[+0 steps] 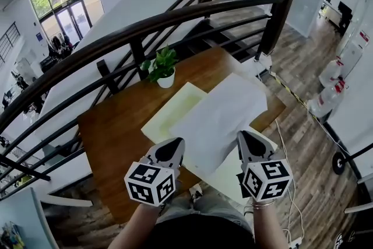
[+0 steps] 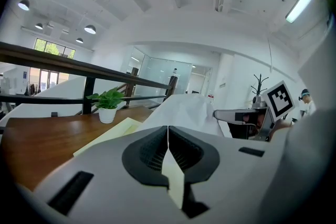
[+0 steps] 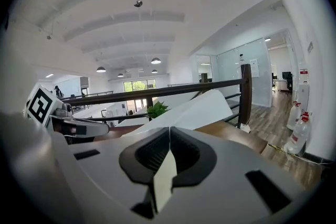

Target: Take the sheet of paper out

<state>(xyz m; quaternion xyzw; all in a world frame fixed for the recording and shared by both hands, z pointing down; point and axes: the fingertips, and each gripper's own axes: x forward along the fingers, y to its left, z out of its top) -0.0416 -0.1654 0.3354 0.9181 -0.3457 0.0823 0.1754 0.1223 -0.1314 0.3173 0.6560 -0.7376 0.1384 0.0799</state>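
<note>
My left fingers (image 1: 168,153) and right fingers (image 1: 249,146) are each clamped shut on the near edge of the thin white sheet of paper (image 1: 224,114). It is held raised and tilted above a pale yellow folder (image 1: 175,111) on the brown wooden bench (image 1: 113,137). A leafy green plant in a white pot (image 1: 163,70) stands by the dark curved railing (image 1: 145,26), above a grey-brown plank floor (image 1: 309,67).
</note>
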